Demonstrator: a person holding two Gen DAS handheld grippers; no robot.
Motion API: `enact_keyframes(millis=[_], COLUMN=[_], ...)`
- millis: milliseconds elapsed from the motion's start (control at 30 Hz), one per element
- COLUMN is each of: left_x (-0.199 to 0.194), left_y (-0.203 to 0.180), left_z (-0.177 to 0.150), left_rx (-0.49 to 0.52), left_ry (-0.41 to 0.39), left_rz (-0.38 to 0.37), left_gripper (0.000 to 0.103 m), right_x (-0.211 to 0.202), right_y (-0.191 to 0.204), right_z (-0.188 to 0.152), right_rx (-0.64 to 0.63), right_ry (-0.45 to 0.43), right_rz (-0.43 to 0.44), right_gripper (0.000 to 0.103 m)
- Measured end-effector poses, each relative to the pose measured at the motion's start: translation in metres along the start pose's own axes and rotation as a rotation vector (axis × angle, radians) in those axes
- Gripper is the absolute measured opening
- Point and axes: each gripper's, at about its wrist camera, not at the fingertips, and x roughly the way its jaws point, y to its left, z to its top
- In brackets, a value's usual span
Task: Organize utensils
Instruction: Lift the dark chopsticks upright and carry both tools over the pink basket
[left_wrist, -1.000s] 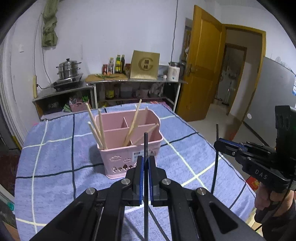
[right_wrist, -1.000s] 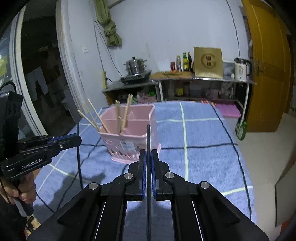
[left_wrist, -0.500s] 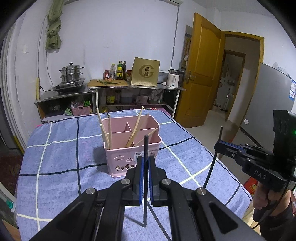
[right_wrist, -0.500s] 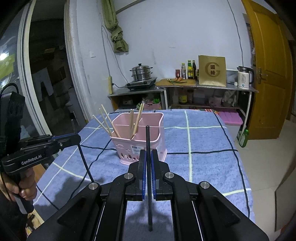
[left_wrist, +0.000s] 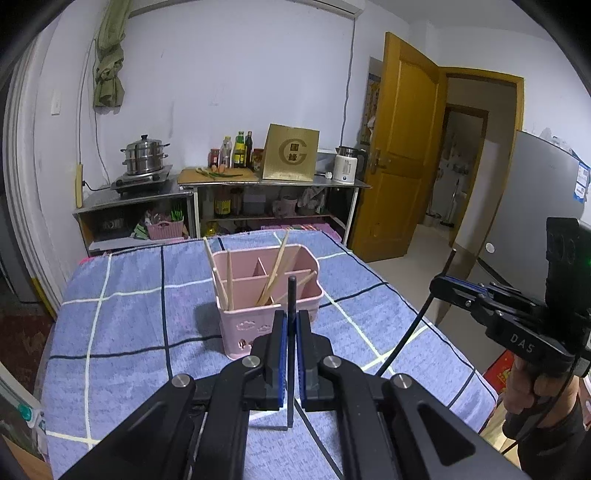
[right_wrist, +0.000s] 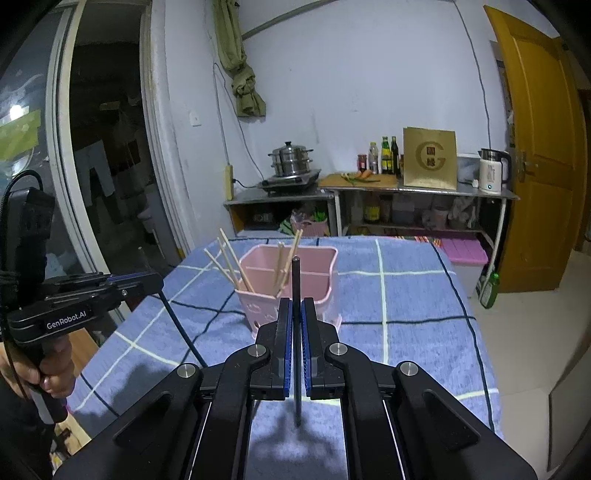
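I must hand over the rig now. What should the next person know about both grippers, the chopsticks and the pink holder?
Left gripper: shut on a black chopstick, held upright.
Right gripper: shut on a second black chopstick, also upright.
Pink holder stands on the blue cloth, ahead of both grippers.
Done: several wooden chopsticks already stand in the holder.
Left: put both black chopsticks into the holder.

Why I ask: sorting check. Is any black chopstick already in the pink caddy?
No, the pink caddy holds only wooden chopsticks.
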Motion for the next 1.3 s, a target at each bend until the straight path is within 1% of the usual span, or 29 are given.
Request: enact_keyframes(millis=[267,567,800,900,1067,1200,1300], left_x=[-0.01,-0.016,-0.016,-0.011,0.009,0.027,0.038], left_y=[0.006,0.02,0.03,0.034,0.047,0.057,0.061], left_z=[0.027,0.073,0.104,0.114,0.128,0.136,0.136], left_rx=[0.003,-0.006,-0.012,-0.01,-0.02,-0.027,-0.023], left_ry=[-0.031,-0.077,-0.126,-0.137,-0.134,-0.128,-0.129], left_rz=[0.006,0.027,0.02,0.021,0.026,0.031,0.034], left_gripper=[0.004,0.004,0.004,0.004,0.004,0.004,0.004], right_x=[0.001,0.009,0.024,0.032,0.049,0.061,0.071], right_y=[0.014,0.03,0.04,0.04,0.033,0.029,0.027], right_z=[0.023,0.059,0.082,0.089,0.1,0.107,0.109], right_rx=[-0.026,-0.051,-0.062,-0.055,-0.037,-0.027,-0.023], right_ry=[-0.051,-0.115,-0.149,-0.157,-0.171,-0.184,-0.193], right_rz=[0.035,0.082,0.097,0.097,0.099,0.103,0.105], right_gripper=[0.004,0.004,0.004,0.004,0.004,0.004,0.004])
